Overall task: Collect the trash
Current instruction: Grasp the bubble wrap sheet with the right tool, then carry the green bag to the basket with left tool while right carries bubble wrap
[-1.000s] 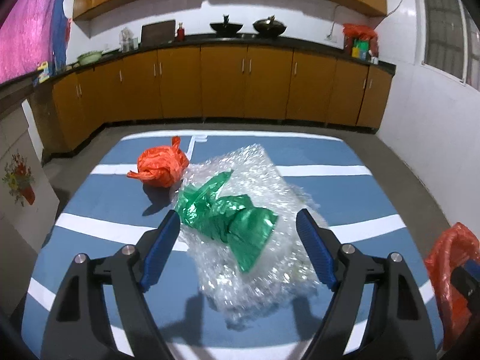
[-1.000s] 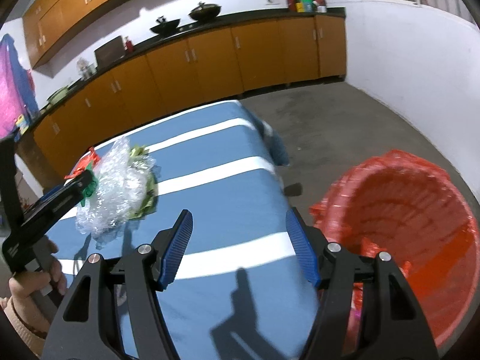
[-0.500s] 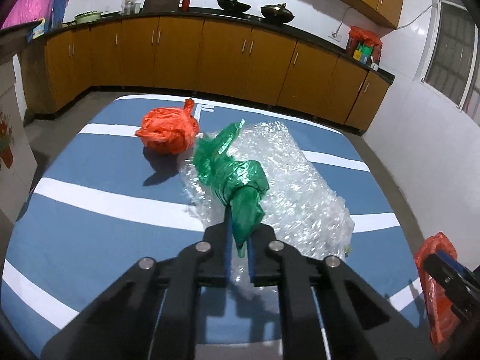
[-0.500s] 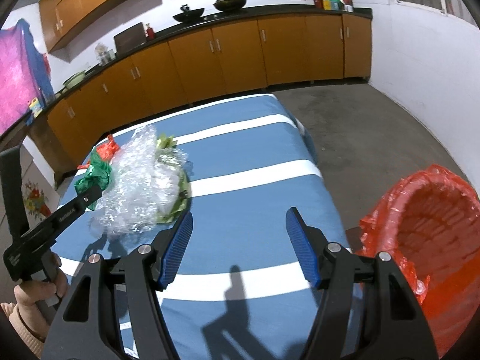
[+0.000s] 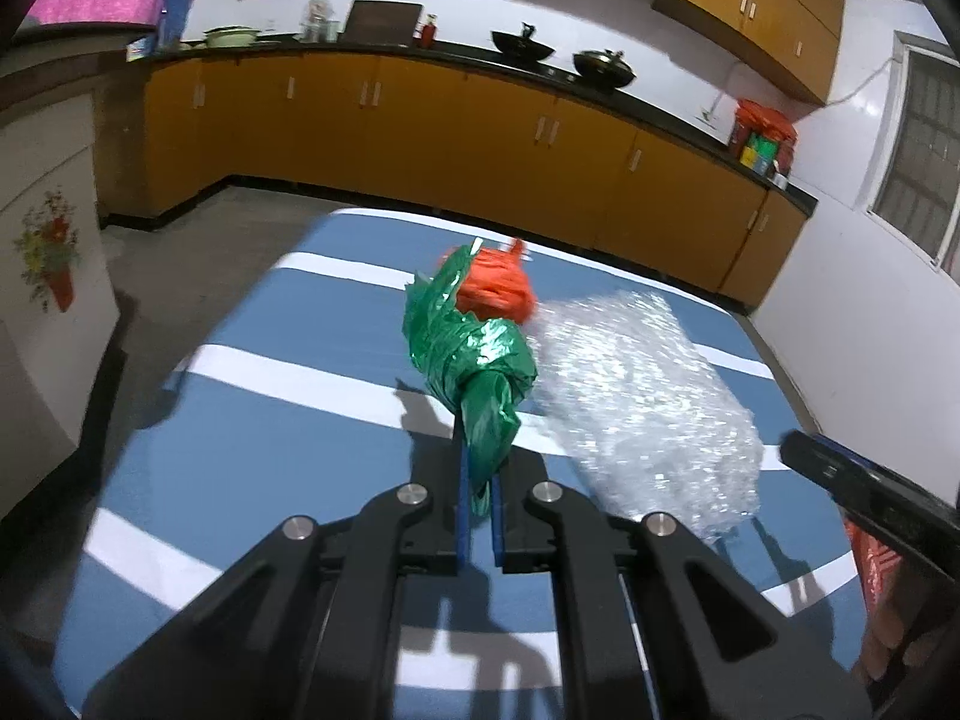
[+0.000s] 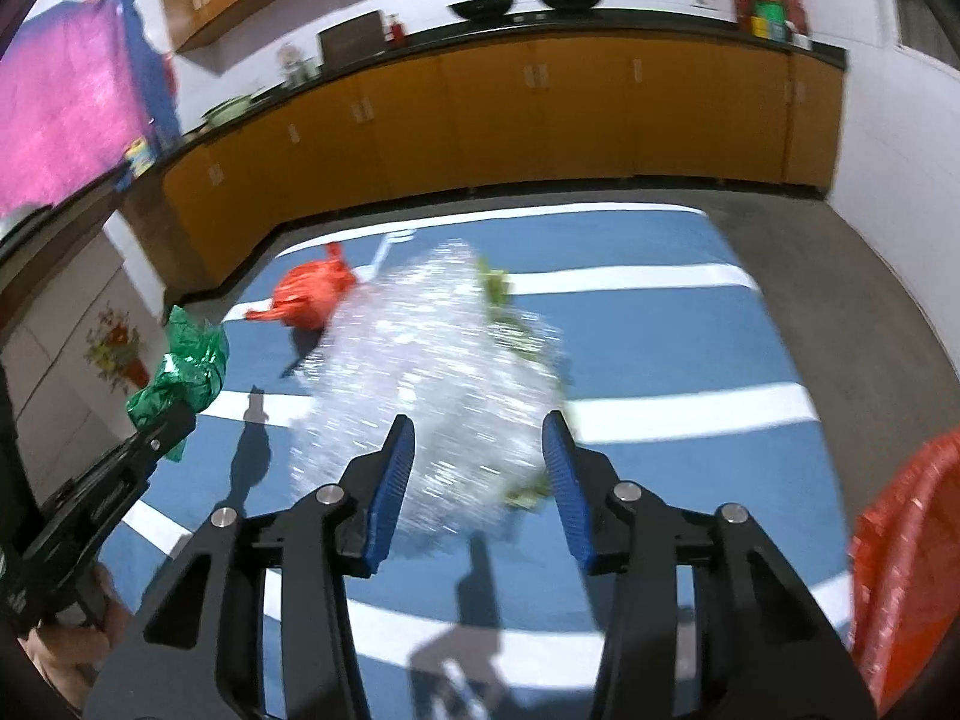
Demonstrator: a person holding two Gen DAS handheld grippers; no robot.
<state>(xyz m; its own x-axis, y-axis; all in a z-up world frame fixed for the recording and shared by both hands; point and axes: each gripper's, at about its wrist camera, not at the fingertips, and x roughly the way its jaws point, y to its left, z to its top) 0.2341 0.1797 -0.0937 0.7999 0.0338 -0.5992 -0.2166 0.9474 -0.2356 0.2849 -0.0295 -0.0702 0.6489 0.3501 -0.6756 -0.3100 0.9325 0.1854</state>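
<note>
My left gripper [image 5: 478, 495] is shut on a crumpled green plastic bag [image 5: 471, 354] and holds it lifted above the blue striped table [image 5: 270, 450]. The green bag also shows at the left of the right wrist view [image 6: 180, 372]. A clear bubble wrap bundle [image 5: 648, 402] lies on the table to its right. My right gripper [image 6: 480, 480] is open, its blue pads on either side of the near end of the bubble wrap [image 6: 420, 372]. An orange plastic bag [image 6: 312, 294] lies on the table behind it, and shows behind the green bag [image 5: 498, 285].
A bin lined with an orange-red bag [image 6: 906, 564] stands off the table's right edge. Yellow-green scraps [image 6: 498, 288] lie under the bubble wrap. Orange kitchen cabinets [image 6: 540, 114] run along the far wall. A white cabinet with a flower picture [image 5: 48, 264] stands to the left.
My left gripper closed on the green bag and lifted it off the bubble wrap, to the left. My right gripper swung from the bin toward the bubble wrap.
</note>
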